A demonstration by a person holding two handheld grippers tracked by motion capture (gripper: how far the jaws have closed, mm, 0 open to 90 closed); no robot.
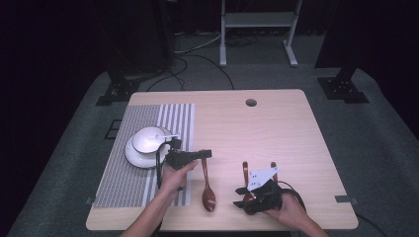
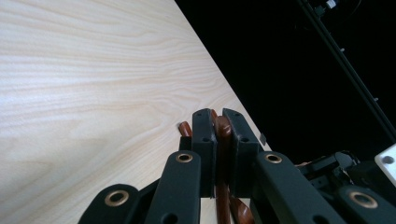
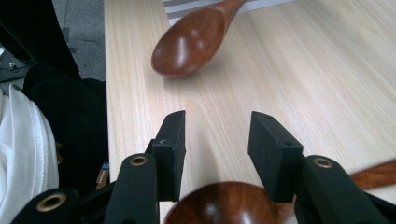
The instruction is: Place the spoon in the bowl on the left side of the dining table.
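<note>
Left gripper (image 2: 218, 122) clamping spoon handle (image 2: 222, 130); right gripper (image 3: 216, 140) standing open over second spoon (image 3: 224, 205). Risk: clamped spoon pivoting, slipping out.

Left gripper (image 1: 205, 154) jaws clamped; right gripper (image 1: 258, 165) jaws parted.

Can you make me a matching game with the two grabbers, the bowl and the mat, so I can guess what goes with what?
Things:
1. left gripper
2. right gripper
3. white bowl
4. placemat

What fits each:
A. sits on a white plate
B. jaws open, pressing on nothing
C. grey and white stripes
D. shut on the handle of a wooden spoon

Right pairs: 1-D, 2-B, 3-A, 4-C.
</note>
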